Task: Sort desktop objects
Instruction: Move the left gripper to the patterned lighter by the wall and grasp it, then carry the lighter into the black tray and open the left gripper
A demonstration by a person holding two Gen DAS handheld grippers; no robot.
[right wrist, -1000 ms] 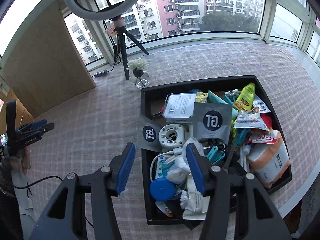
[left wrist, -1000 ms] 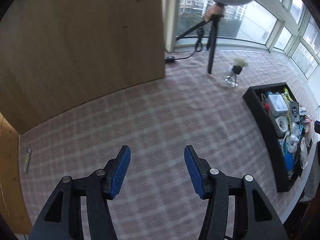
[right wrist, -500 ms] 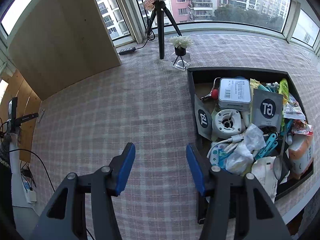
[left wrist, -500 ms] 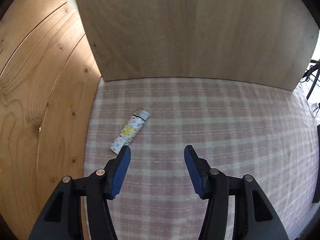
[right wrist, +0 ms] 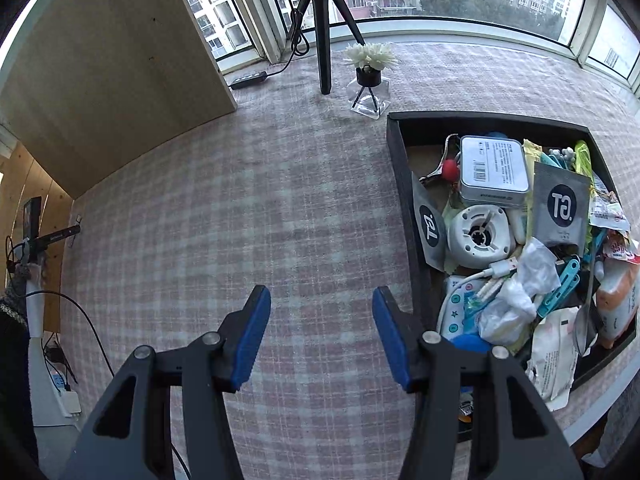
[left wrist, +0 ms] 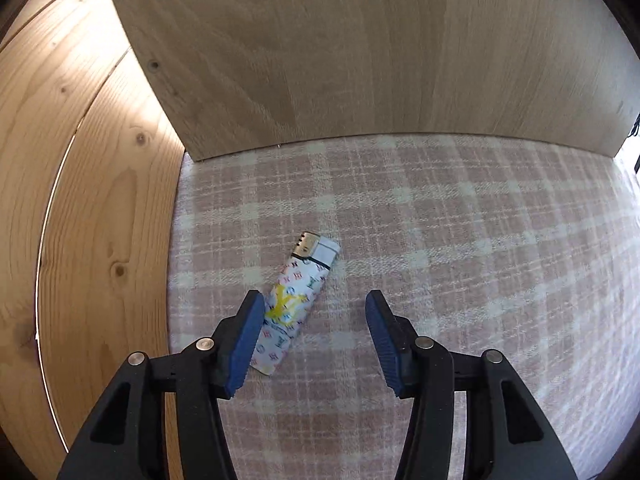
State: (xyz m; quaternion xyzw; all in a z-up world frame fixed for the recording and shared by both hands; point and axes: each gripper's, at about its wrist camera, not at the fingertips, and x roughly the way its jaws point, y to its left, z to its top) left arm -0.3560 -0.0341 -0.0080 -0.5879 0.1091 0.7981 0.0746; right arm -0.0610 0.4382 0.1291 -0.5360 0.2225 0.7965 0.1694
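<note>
A white lighter with coloured print and a metal top lies on the pink checked cloth in the left wrist view, near the wooden corner. My left gripper is open above it, with the lighter's lower end beside the left pad. My right gripper is open and empty over the cloth, just left of a black tray filled with several small items. The left gripper also shows far left in the right wrist view.
Wooden panels wall the left and back of the corner. In the right wrist view a tripod, a small flower vase and a power strip stand at the back by the windows.
My left gripper has turned to the wooden corner and come down close over the lighter. My right gripper has moved left, away from over the tray.
</note>
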